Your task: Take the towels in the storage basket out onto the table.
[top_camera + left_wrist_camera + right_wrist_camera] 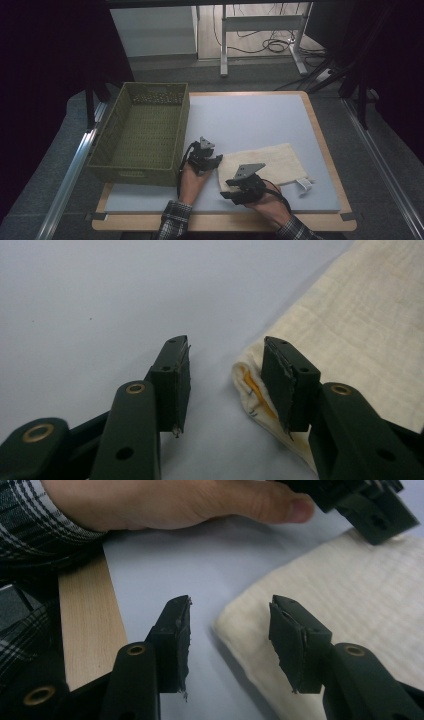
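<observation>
A folded cream towel [272,161] lies on the grey mat [250,120], with a white label [303,184] at its near right corner. My left gripper [214,161] is at the towel's far left corner. In the left gripper view it [225,347] is open, and the towel [370,315] corner with yellow stitching lies by the right jaw. My right gripper [231,191] is at the towel's near left corner. In the right gripper view it [230,605] stands open, straddling the towel [360,590] edge. The other hand [175,500] shows beyond.
An olive woven basket [185,130] with nothing in it stands on the left part of the table, close beside my left hand. The mat sits on a wooden tabletop [320,220], whose edge [85,625] runs next to my right gripper. Desk legs and cables lie on the floor behind.
</observation>
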